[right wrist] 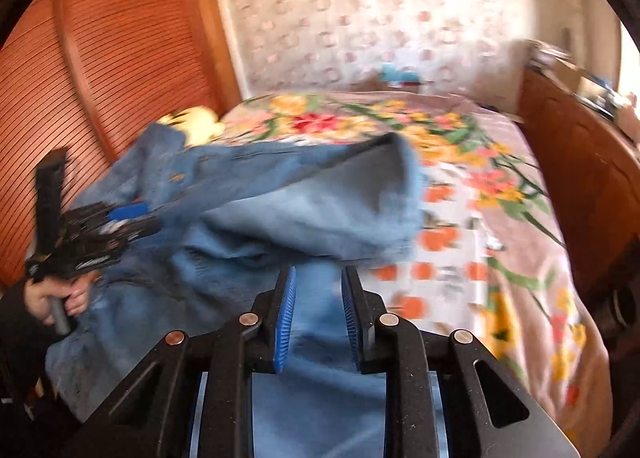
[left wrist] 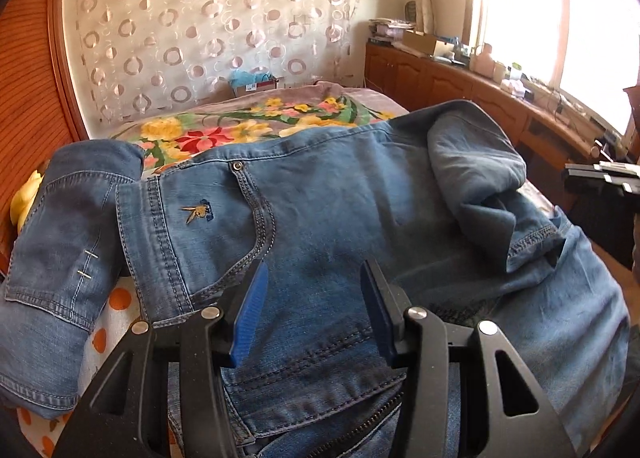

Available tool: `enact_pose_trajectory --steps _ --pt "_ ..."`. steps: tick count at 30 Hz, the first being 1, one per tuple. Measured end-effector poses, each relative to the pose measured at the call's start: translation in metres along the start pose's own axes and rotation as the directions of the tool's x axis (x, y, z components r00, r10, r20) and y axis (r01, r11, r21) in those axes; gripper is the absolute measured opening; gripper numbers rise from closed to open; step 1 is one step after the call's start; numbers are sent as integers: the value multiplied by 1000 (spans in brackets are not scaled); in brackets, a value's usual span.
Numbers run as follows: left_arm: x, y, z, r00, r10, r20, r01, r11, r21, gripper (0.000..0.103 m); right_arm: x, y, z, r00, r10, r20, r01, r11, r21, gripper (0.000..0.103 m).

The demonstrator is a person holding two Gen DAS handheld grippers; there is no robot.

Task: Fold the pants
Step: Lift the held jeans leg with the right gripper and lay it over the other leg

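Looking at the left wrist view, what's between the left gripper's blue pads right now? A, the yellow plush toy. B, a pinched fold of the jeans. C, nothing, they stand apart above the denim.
C: the left gripper has its pads spread with a clear gap, and the jeans lie flat behind it, unpinched.

You look across a bed (left wrist: 240, 126) covered by a floral blanket (right wrist: 500, 178) with yellow, red and green blossoms; nearer you, a white sheet with orange dots (right wrist: 440, 258) shows beneath it. At the bed's left runs a reddish wooden ribbed panel (right wrist: 120, 38). A yellow soft item (right wrist: 196, 118) lies against it, its shape unclear. On the far wall hangs a pale curtain with ring patterns (left wrist: 200, 26). Below it sits a small box with something blue on top (left wrist: 252, 82). Along the right runs a wooden cabinet (left wrist: 440, 78), cluttered with papers, boxes and jars, under a bright window (left wrist: 540, 10).
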State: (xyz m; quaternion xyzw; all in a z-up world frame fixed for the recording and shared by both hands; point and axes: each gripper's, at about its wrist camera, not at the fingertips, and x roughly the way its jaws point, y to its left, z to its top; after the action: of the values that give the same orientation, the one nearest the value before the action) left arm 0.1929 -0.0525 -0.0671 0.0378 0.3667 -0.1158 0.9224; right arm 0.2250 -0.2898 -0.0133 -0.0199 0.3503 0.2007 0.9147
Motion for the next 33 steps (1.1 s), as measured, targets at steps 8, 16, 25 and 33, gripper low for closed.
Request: enact_pose_trajectory --steps 8,16,25,33 --pt "-4 -5 -2 1000 20 15 -21 999 31 49 42 -14 17 998 13 -55 -10 999 48 35" --pt "-1 -7 -1 1000 28 4 -28 999 36 49 95 -43 45 986 118 -117 -106 989 106 44" --pt "-2 -15 -2 999 41 12 -42 997 66 49 108 -50 61 979 162 -126 -155 986 64 8" --pt "-4 -9 -2 999 32 23 -33 999 38 49 63 -66 113 999 -23 49 24 1000 -11 7"
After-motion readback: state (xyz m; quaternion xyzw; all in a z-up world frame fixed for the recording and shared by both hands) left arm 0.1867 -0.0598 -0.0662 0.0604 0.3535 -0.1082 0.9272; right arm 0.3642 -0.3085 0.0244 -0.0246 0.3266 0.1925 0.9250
